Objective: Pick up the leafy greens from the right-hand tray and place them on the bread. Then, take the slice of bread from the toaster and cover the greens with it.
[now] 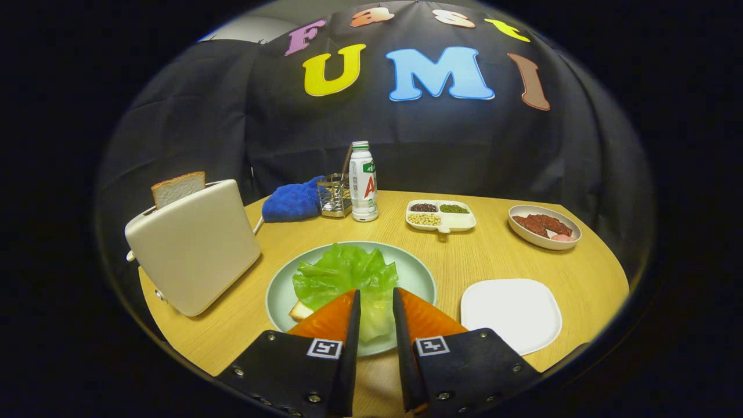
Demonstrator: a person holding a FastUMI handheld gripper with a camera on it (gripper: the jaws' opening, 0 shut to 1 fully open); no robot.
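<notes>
One lettuce leaf (pixel 347 276) lies over the bread (pixel 300 310) on the green plate (pixel 418 273); the white tray (pixel 511 313) to its right holds nothing. The gripper (pixel 376 305) hovers above the leaf, its fingers narrowly parted and gripping nothing. A bread slice (pixel 178 188) stands in the toaster (pixel 194 247). Judged from this, taking that slice calls for a square pinch on its upper edge and a straight lift.

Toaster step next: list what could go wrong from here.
1. The bread slice shows little above the toaster, so the grip may slip.
2. The lettuce lies partly between the open gripper fingers; pulling away could drag it off the bread on the plate.
</notes>
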